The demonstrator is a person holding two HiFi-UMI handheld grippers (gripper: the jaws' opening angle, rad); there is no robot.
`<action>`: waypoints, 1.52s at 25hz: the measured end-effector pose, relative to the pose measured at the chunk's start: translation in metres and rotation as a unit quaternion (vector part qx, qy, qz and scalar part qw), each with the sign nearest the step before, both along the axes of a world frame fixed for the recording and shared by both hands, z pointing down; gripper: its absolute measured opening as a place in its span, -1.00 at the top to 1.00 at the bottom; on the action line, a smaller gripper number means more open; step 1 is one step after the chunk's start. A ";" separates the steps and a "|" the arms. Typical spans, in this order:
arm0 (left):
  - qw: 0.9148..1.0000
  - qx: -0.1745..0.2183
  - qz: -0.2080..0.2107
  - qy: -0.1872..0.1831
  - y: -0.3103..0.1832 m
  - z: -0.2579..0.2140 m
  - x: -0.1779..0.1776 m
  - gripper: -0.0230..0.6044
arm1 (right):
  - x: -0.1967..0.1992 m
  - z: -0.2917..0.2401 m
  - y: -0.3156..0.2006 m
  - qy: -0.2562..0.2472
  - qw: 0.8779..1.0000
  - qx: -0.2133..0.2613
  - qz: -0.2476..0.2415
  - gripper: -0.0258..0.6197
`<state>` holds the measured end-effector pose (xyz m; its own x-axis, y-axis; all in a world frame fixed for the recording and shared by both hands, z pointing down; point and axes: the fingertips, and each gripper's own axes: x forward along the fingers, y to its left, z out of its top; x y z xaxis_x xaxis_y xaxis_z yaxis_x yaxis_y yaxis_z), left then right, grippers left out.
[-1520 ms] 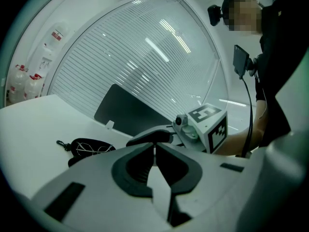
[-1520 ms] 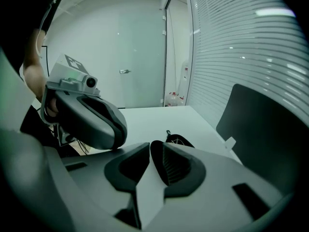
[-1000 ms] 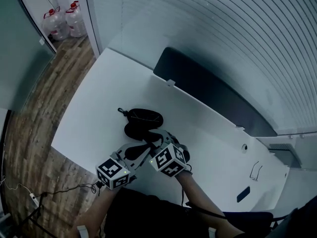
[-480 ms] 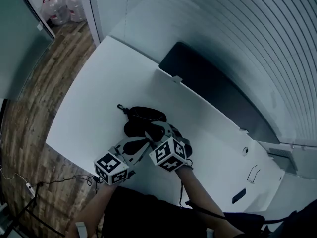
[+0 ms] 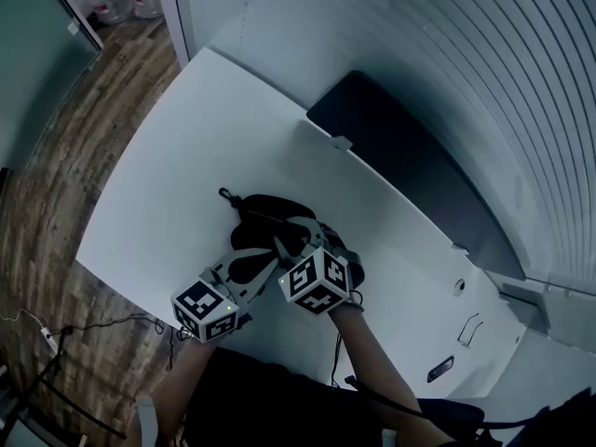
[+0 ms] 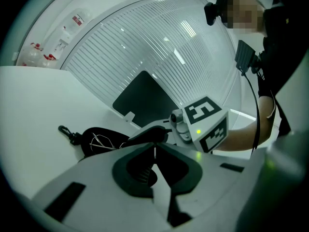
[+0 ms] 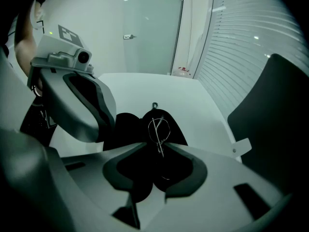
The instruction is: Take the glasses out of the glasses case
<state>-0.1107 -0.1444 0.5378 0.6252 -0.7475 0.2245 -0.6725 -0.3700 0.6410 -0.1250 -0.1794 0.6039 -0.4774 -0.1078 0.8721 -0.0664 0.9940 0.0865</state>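
Thin wire glasses with round rims [image 7: 157,125] lie in the soft black glasses case [image 5: 265,217], their wire squeezed by the fingers of the right gripper [image 7: 153,148]. The fingers of the left gripper [image 6: 154,151] pinch the case's near edge. In the head view the grippers cover the glasses. The case sits on the smooth white desk [image 5: 177,156], before a flat black panel [image 5: 410,180].

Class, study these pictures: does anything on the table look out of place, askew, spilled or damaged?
Nothing stands out. The black glasses case lies open on the white table, whole as far as shows. The left tongs pinch its edge; the right tongs close about the thin wire glasses lying in it.
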 end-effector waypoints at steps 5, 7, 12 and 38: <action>1.000 -0.004 -0.002 0.002 -0.001 0.003 0.001 0.89 | -0.002 0.005 0.000 0.011 1.000 -0.003 -0.010 0.59; 1.000 -0.007 -0.003 0.004 -0.002 0.005 0.002 0.89 | -0.002 0.009 0.000 0.017 1.000 -0.003 -0.014 0.59; 1.000 -0.011 -0.008 0.005 0.000 0.008 0.003 0.89 | -0.001 0.012 -0.002 0.025 1.000 0.000 -0.015 0.59; 0.999 -0.021 -0.020 0.015 0.000 0.012 0.000 0.89 | 0.000 0.024 -0.010 0.098 0.987 0.069 -0.105 0.86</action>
<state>-0.1110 -0.1441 0.5503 0.6026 -0.7618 0.2379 -0.6660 -0.3158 0.6758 -0.1247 -0.1898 0.6277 -0.3261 -0.1476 0.9338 0.1715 0.9621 0.2119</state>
